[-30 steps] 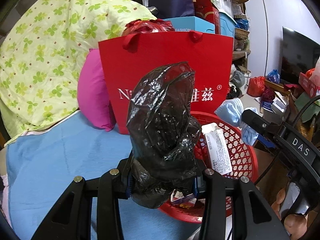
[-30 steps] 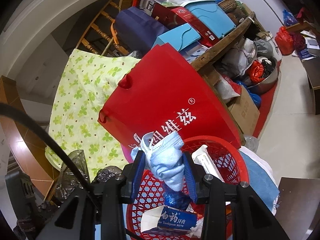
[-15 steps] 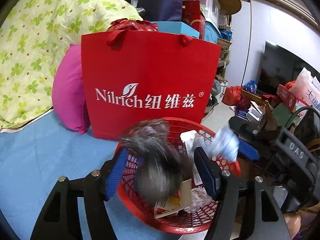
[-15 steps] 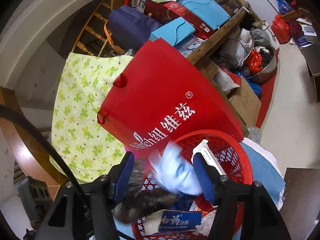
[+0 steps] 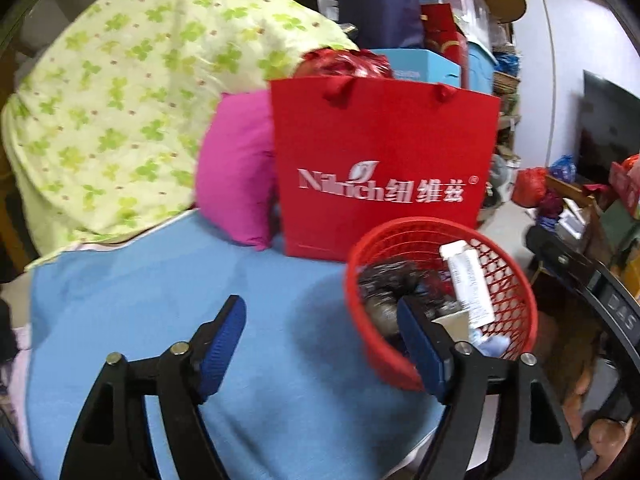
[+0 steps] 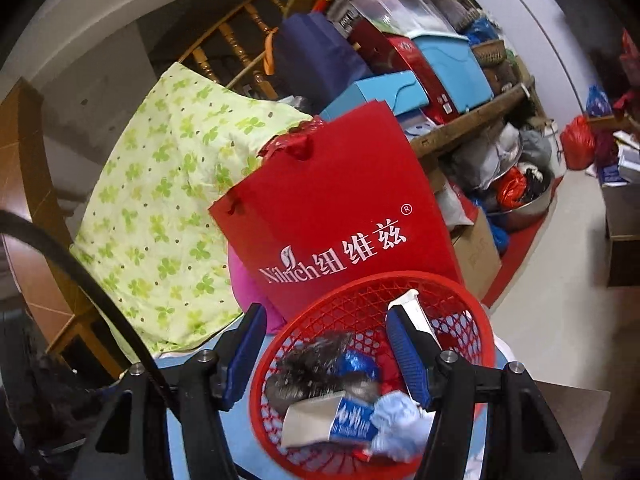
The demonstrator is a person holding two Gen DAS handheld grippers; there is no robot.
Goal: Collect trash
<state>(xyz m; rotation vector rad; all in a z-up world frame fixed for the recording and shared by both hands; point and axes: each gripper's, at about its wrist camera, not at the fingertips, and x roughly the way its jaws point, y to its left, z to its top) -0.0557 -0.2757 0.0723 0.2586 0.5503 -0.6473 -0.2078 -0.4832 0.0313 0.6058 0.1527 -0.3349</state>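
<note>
A red mesh basket (image 5: pixel 516 280) (image 6: pixel 372 280) stands on the blue sheet (image 5: pixel 160 300). In it lie a crumpled black plastic bag (image 5: pixel 380 284) (image 6: pixel 316 364), a light blue face mask (image 6: pixel 400 416), a white-and-blue carton (image 6: pixel 332 420) and a white tube (image 5: pixel 468 284). My left gripper (image 5: pixel 320 316) hovers over the sheet just left of the basket; its jaws are opening and hold nothing. My right gripper (image 6: pixel 326 320) is open above the basket's near rim, nothing pinched between its blue pads.
A red paper bag (image 5: pixel 380 168) (image 6: pixel 332 220) stands right behind the basket, a pink pillow (image 5: pixel 236 168) and a green floral quilt (image 5: pixel 120 100) to its left. Stacked boxes and bags crowd the shelf (image 6: pixel 460 136) behind. Floor clutter (image 5: pixel 560 200) lies right.
The left gripper let go of the black bag and the right let go of the blue mask; both now lie in the basket. Both jaws spread, and the left gripper drew leftward off the basket.
</note>
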